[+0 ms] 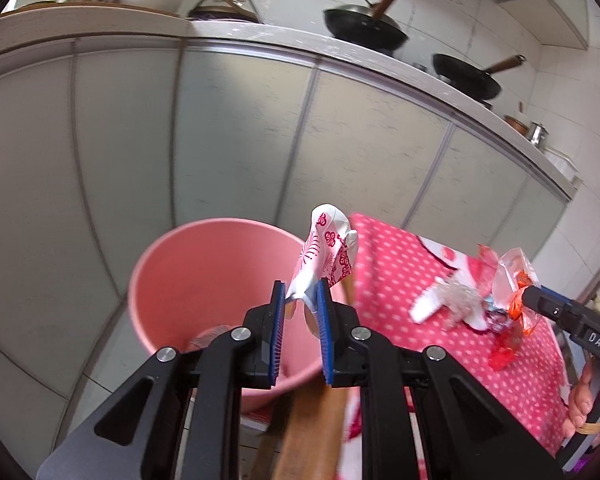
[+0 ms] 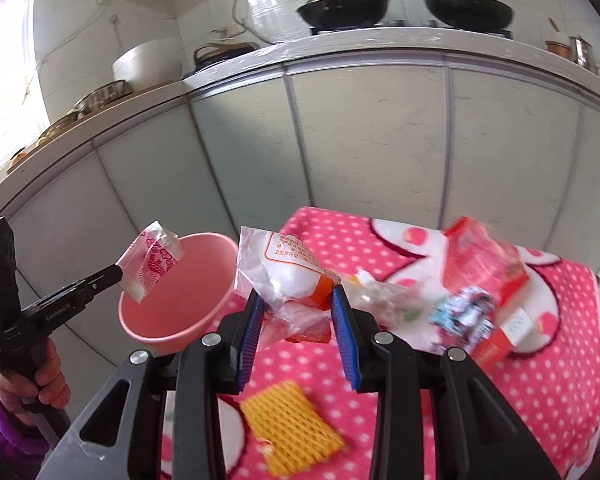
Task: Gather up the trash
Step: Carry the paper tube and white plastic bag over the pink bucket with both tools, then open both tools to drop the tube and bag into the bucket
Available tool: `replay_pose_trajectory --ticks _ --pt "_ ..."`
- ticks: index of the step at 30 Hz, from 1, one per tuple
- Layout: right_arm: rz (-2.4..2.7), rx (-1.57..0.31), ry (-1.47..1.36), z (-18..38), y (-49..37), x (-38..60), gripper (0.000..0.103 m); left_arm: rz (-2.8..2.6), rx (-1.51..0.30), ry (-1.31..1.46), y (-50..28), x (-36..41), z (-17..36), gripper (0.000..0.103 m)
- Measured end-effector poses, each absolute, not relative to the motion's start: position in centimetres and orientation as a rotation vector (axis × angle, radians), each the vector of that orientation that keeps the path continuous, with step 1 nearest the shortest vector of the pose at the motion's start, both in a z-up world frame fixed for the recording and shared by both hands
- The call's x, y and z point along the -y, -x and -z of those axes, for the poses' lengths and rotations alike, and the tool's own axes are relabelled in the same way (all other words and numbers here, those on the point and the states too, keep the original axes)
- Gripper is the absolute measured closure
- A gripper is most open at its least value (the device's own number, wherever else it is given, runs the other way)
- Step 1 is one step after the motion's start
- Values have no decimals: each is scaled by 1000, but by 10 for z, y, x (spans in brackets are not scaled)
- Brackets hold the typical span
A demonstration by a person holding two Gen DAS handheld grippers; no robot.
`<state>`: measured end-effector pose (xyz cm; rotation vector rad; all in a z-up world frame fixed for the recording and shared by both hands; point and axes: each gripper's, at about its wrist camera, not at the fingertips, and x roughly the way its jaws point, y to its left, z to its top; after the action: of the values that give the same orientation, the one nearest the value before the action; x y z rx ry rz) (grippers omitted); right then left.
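While a pink bucket point(image 1: 220, 304) stands on the floor beside a low table draped in a pink polka-dot cloth point(image 1: 440, 320), the left gripper point(image 1: 300, 304) is clamped on a white wrapper printed with red flowers point(image 1: 328, 248), holding it up over the bucket's open mouth. From the right wrist view the same wrapper point(image 2: 150, 260) hangs at the bucket's near rim point(image 2: 180, 288), pinched in the left gripper's black tip point(image 2: 118, 274), with the person's hand and purple sleeve on the handle below. The right gripper point(image 2: 296, 308) is closed on a clear plastic bag with white and orange contents point(image 2: 288, 272), its blue pads point(image 2: 250, 324) pressing the crumpled film from either side, above the cloth and just right of the bucket. In the left wrist view that bag point(image 1: 514, 280) shows as clear film with orange-red inside, held at the right gripper's tip point(image 1: 526, 296) over the table. More trash lies on the cloth: a yellow foam net sleeve point(image 2: 292, 424) near the front edge, a red carton point(image 2: 484, 268) blurred toward the back, a small shiny patterned wrapper point(image 2: 460, 314) beside it, and crumpled clear plastic point(image 2: 376, 296) between bag and carton. Behind, grey cabinet doors point(image 1: 236, 140) run under a counter carrying two black woks point(image 2: 342, 8).
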<state>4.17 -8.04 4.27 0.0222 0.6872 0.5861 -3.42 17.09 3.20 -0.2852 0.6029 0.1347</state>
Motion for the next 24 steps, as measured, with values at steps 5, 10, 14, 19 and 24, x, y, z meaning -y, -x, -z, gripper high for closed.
replay_pose_trajectory --ticks 5,10,14,19,24 --pt "-671 -690 50 -44 -49 27 69 -187 -611 304 36 -192 -23 88" --pt "-741 -751 101 -30 -59 -27 69 -222 -628 295 38 -202 -12 88" --pt "-776 -811 116 -15 -64 -59 69 -240 -668 312 36 -211 1 88" --pt "-796 -855 170 3 -69 -92 68 -257 -705 330 34 -219 15 88" --pt "-806 -863 182 11 -71 -109 65 -265 -702 344 37 -224 21 87"
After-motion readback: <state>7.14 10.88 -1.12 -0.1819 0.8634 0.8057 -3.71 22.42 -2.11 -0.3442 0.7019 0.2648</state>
